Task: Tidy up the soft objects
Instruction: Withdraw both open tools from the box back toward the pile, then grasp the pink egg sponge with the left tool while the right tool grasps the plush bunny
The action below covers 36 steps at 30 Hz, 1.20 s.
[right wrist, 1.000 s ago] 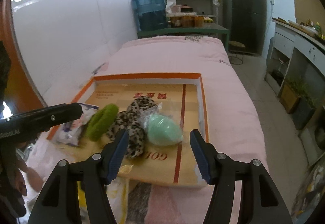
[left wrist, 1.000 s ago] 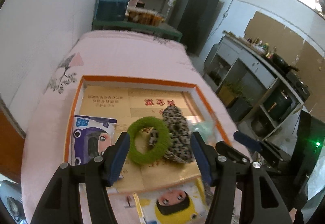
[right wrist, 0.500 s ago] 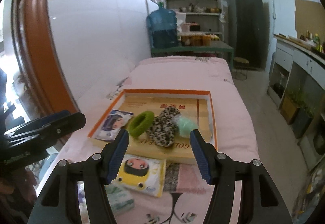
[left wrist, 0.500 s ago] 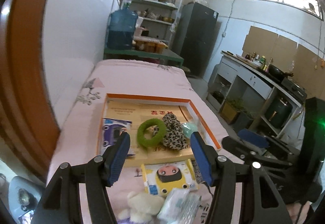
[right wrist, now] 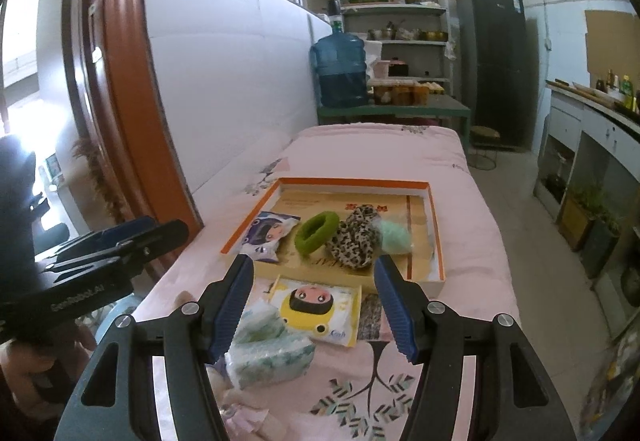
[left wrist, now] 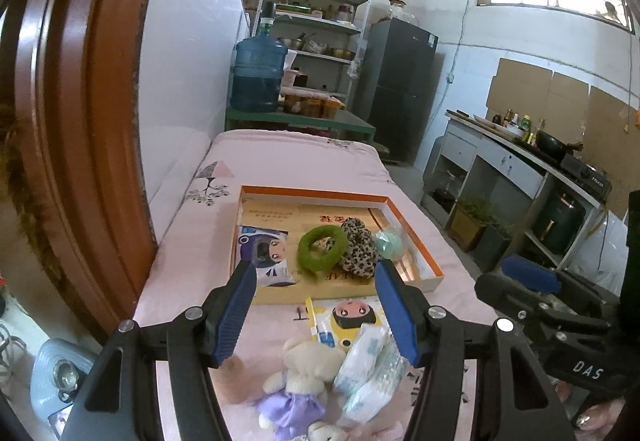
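While the green ring [left wrist: 322,247], the spotted scrunchie [left wrist: 358,252] and a purple packet [left wrist: 264,255] lie in the orange-edged box [left wrist: 416,241], a teddy [left wrist: 304,373] and soft packs [right wrist: 268,349] lie on the pink bed [right wrist: 472,241] near it. Both the left gripper [left wrist: 316,315] and the right gripper [right wrist: 314,307] hang over the bed with jaws wide apart, holding nothing.

Green scrunchie [right wrist: 316,233] lies in the orange-rimmed box [right wrist: 352,181].

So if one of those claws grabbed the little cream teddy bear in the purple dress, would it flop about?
Probably. The small cream plush teddy bear in a purple dress looks stuffed and fuzzy, so it should squash and its limbs dangle. It is likely light for its size, and unlikely to roll, since it lies slumped on the pink bedspread.
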Each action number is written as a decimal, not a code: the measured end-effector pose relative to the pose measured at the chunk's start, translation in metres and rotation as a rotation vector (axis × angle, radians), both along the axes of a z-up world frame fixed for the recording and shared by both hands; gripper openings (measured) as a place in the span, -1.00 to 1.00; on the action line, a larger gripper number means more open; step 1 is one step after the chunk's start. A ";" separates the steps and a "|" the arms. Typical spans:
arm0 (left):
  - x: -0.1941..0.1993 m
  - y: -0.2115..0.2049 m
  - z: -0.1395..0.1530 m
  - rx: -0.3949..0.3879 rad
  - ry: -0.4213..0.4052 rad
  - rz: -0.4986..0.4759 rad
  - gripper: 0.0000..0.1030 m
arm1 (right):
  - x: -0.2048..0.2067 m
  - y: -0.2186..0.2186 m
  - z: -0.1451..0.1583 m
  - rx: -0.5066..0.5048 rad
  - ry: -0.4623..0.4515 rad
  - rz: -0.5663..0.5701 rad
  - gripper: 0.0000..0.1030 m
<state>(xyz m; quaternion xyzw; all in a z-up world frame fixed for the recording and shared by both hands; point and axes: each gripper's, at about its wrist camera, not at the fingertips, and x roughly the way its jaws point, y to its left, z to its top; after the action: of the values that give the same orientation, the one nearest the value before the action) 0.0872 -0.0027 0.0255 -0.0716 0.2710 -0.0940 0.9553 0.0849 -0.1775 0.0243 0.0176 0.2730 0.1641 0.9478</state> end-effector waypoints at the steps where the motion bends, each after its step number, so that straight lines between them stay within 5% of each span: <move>1: -0.004 0.000 0.000 0.005 -0.002 0.001 0.19 | -0.002 0.001 0.000 -0.002 -0.002 0.002 0.25; 23: -0.057 0.029 -0.020 -0.043 -0.025 0.043 0.19 | -0.049 0.015 -0.025 -0.023 0.034 0.075 0.25; 36: -0.064 0.057 -0.058 -0.042 0.039 0.106 0.19 | -0.062 0.060 -0.086 -0.123 0.137 0.250 0.39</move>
<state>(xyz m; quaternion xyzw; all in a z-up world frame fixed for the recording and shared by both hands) 0.0227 0.0546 -0.0327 -0.1079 0.2832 -0.0475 0.9518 0.0229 -0.1180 -0.0619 -0.0635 0.3468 0.2624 0.8983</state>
